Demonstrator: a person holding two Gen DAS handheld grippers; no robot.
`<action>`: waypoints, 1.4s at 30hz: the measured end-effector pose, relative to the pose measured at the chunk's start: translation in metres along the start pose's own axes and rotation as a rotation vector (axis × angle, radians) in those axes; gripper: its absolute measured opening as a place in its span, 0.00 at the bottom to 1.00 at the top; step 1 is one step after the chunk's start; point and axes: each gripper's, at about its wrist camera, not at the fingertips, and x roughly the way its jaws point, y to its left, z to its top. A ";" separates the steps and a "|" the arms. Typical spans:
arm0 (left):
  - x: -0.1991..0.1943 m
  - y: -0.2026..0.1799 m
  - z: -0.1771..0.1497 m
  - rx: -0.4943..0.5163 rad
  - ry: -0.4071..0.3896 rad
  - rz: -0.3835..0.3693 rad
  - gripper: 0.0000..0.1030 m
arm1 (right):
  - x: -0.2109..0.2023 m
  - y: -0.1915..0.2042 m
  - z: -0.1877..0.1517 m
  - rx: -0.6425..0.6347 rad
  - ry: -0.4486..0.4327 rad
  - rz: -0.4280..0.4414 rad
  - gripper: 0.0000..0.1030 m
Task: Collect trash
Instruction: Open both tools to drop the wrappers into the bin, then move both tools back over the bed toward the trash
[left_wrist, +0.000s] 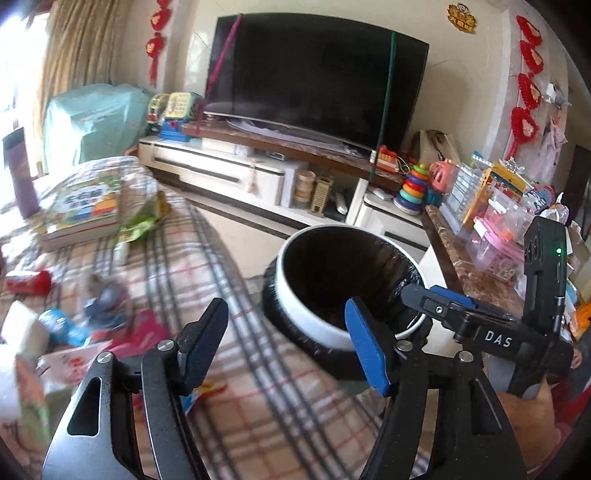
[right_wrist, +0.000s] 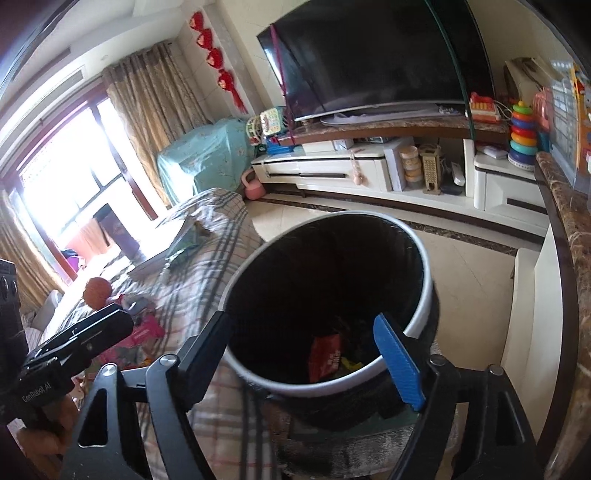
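Observation:
A white-rimmed trash bin (left_wrist: 295, 295) lined with a black bag stands beside the plaid-covered table; it also shows in the right wrist view (right_wrist: 424, 266). A red wrapper (right_wrist: 325, 354) lies inside it. My right gripper (right_wrist: 306, 347) is open and empty, held over the bin's near rim; it shows in the left wrist view (left_wrist: 436, 306) at the bin's right side. My left gripper (left_wrist: 291, 343) is open and empty above the table edge, left of the bin. Trash lies on the plaid cloth: a red packet (left_wrist: 29, 282), a blue wrapper (left_wrist: 59, 325), a pink wrapper (left_wrist: 144, 328) and a green wrapper (left_wrist: 140, 225).
Books (left_wrist: 85, 210) lie on the far part of the table. A TV (left_wrist: 314, 77) sits on a white cabinet (left_wrist: 221, 173) with toys. A marble-topped counter (left_wrist: 476, 273) crowded with boxes runs along the right. Tiled floor (right_wrist: 461, 258) lies beyond the bin.

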 end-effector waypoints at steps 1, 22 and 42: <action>-0.007 0.003 -0.003 -0.002 -0.011 0.005 0.66 | -0.002 0.005 -0.002 -0.005 -0.006 0.004 0.86; -0.088 0.072 -0.072 -0.093 -0.048 0.133 0.72 | -0.015 0.083 -0.055 -0.072 0.024 0.077 0.94; -0.133 0.129 -0.125 -0.210 -0.032 0.266 0.72 | -0.002 0.142 -0.097 -0.206 0.056 0.160 0.94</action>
